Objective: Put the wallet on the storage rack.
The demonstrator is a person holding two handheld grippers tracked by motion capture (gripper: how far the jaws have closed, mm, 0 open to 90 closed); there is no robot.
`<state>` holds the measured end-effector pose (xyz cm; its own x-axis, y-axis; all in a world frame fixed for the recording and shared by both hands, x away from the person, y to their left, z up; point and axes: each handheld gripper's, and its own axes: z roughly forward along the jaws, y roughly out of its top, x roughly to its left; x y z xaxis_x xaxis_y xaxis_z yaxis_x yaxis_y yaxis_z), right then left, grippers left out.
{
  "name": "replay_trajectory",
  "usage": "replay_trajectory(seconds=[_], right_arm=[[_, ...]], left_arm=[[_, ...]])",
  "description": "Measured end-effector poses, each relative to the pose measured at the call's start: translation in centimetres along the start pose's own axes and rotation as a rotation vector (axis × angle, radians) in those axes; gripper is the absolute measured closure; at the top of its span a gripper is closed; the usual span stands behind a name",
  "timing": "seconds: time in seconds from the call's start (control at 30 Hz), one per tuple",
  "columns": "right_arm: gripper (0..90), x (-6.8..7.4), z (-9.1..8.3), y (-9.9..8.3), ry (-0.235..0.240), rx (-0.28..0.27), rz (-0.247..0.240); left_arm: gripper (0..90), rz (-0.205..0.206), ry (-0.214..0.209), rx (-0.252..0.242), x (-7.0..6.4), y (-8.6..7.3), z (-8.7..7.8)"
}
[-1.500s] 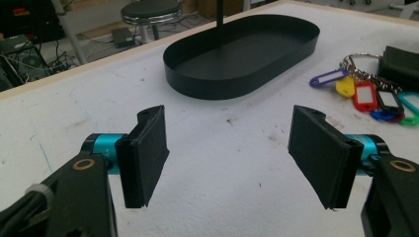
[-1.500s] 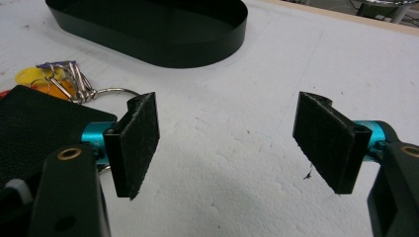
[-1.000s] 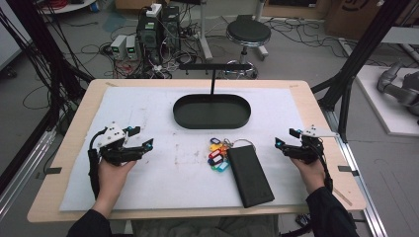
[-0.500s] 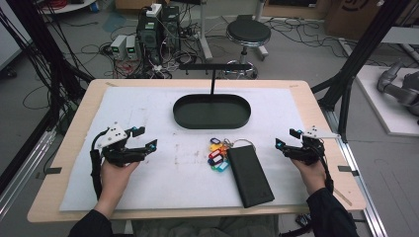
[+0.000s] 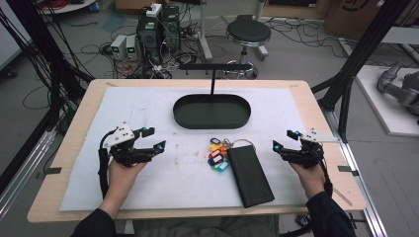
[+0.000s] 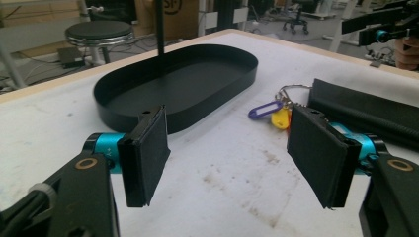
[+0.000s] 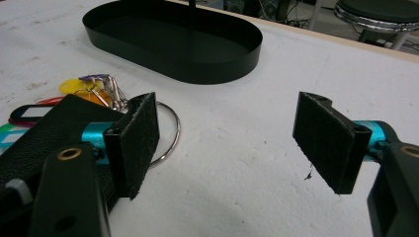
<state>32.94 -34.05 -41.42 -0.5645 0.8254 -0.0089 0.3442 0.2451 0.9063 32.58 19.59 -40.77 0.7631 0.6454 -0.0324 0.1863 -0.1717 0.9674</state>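
My left gripper (image 5: 153, 138) hovers open over the white mat, left of centre, with nothing between its pads (image 6: 230, 158). My right gripper (image 5: 283, 139) is open too, empty, near the mat's right side (image 7: 227, 143). Between them lies a bunch of keys with coloured tags (image 5: 217, 154) on a metal ring (image 7: 170, 133). Touching it on the right is a long black case (image 5: 249, 175). Past the left pads I see the purple and yellow tags (image 6: 274, 111) and the case (image 6: 365, 116). A black oval tray (image 5: 211, 126) sits behind, empty (image 6: 178, 84) (image 7: 173, 37).
A thin black T-shaped stand (image 5: 212, 66) rises from the tray's far side. The white mat (image 5: 148, 192) covers most of the wooden table (image 5: 341, 197). A stool (image 5: 248, 33), cables and electronics stand on the floor beyond the table.
My left gripper has slid a little to the right, toward the keys. The right gripper, the keys and the case have stayed put.
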Motion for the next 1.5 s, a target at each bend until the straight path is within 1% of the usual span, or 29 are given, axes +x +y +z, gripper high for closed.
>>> replay_trajectory(seconds=[0.1, 0.13, 0.17, 0.2, 0.3, 0.4, 0.57, 0.63, 0.67, 0.73, 0.77, 0.8, 0.83, 0.87, 0.9, 0.97, 1.07, 1.13, 1.17, 1.2, 1.23, 1.27, 1.3, 1.33, 1.37, 1.4, 1.43, 1.47, 1.5], right_arm=[[26.4, 0.3, -0.3, 0.0, -0.003, -0.008, -0.012], [26.4, 0.3, -0.3, 0.0, -0.003, -0.008, -0.012], [26.4, 0.3, -0.4, 0.0, -0.004, -0.006, -0.009], [26.4, 0.3, -0.5, 0.0, -0.006, -0.008, -0.014], [26.4, 0.1, -0.8, -0.3, -0.012, -0.005, -0.002], [26.4, 0.0, -1.0, -0.4, -0.015, -0.007, -0.004], [26.4, 0.0, -1.5, -0.6, -0.020, -0.011, 0.003], [26.4, 0.1, -1.7, -0.7, -0.018, -0.013, 0.006], [26.4, 0.1, -1.7, -0.7, -0.018, -0.013, 0.006], [26.4, 0.4, -2.0, -0.7, -0.013, -0.019, 0.007], [26.4, 0.9, -2.4, -0.6, -0.006, -0.025, 0.010], [26.4, 0.9, -2.4, -0.6, -0.006, -0.025, 0.010], [26.3, 1.5, -2.7, -0.5, 0.001, -0.035, 0.005], [26.3, 1.5, -2.7, -0.5, 0.001, -0.035, 0.005], [26.0, 2.4, -3.0, -0.3, 0.015, -0.041, 0.008], [25.6, 2.7, -3.1, -0.3, 0.020, -0.045, 0.008], [25.6, 4.6, -3.7, -0.3, 0.044, -0.049, -0.016], [25.6, 5.8, -4.0, -0.4, 0.063, -0.051, -0.022], [25.6, 6.8, -4.3, -0.6, 0.077, -0.053, -0.039], [25.6, 6.8, -4.3, -0.6, 0.077, -0.053, -0.039], [25.6, 7.9, -4.6, -0.9, 0.084, -0.045, -0.043], [25.6, 7.9, -4.6, -0.9, 0.084, -0.045, -0.043], [25.6, 8.3, -4.7, -1.1, 0.087, -0.038, -0.043], [25.6, 8.9, -4.9, -1.4, 0.091, -0.025, -0.044], [25.7, 9.9, -5.1, -1.9, 0.100, 0.003, -0.036], [25.7, 9.9, -5.1, -1.9, 0.100, 0.003, -0.036], [25.9, 10.9, -5.3, -2.5, 0.114, 0.029, -0.041], [25.9, 10.9, -5.3, -2.5, 0.114, 0.029, -0.041], [26.1, 11.9, -5.4, -3.0, 0.128, 0.050, -0.058]], left_arm=[[37.1, 0.013, -0.025, 0.002, -0.6, 0.2, 1.0], [37.1, 0.015, -0.029, 0.003, -0.7, 0.3, 1.2], [37.7, 0.009, -0.048, 0.001, -1.1, 0.4, 1.8], [39.0, 0.010, -0.062, 0.006, -1.3, 0.5, 2.2], [44.2, 0.015, -0.102, 0.013, -1.9, 0.6, 3.6], [45.2, 0.028, -0.134, 0.034, -2.4, 0.8, 4.9], [53.2, 0.051, -0.205, 0.055, -3.4, 1.0, 7.1], [53.1, 0.063, -0.218, 0.066, -3.9, 1.0, 7.9], [53.0, 0.063, -0.218, 0.066, -3.9, 1.0, 7.9], [52.5, 0.067, -0.215, 0.072, -4.1, 1.0, 8.2], [50.8, 0.065, -0.204, 0.072, -4.1, 1.0, 8.3], [50.8, 0.064, -0.199, 0.072, -4.1, 1.1, 8.2], [49.5, 0.055, -0.189, 0.062, -3.9, 1.1, 8.2], [49.2, 0.055, -0.189, 0.062, -3.9, 1.1, 8.2], [48.6, 0.054, -0.181, 0.058, -3.7, 1.1, 8.0], [48.1, 0.048, -0.166, 0.050, -3.6, 1.1, 7.8], [47.1, 0.043, -0.159, 0.047, -3.4, 1.2, 7.6], [46.9, 0.047, -0.157, 0.042, -3.4, 1.2, 7.5], [46.6, 0.051, -0.155, 0.042, -3.4, 1.3, 7.4], [46.5, 0.051, -0.155, 0.042, -3.4, 1.3, 7.4], [46.4, 0.050, -0.155, 0.041, -3.5, 1.3, 7.3], [46.3, 0.050, -0.155, 0.041, -3.5, 1.3, 7.3], [46.3, 0.052, -0.153, 0.042, -3.4, 1.3, 7.2], [46.0, 0.050, -0.153, 0.042, -3.4, 1.3, 7.2], [45.8, 0.049, -0.151, 0.041, -3.4, 1.3, 7.1], [45.8, 0.047, -0.147, 0.039, -3.4, 1.2, 7.1], [45.5, 0.047, -0.150, 0.040, -3.3, 1.2, 7.0], [45.5, 0.044, -0.147, 0.039, -3.3, 1.2, 7.0], [45.4, 0.049, -0.145, 0.038, -3.2, 1.2, 6.9]])
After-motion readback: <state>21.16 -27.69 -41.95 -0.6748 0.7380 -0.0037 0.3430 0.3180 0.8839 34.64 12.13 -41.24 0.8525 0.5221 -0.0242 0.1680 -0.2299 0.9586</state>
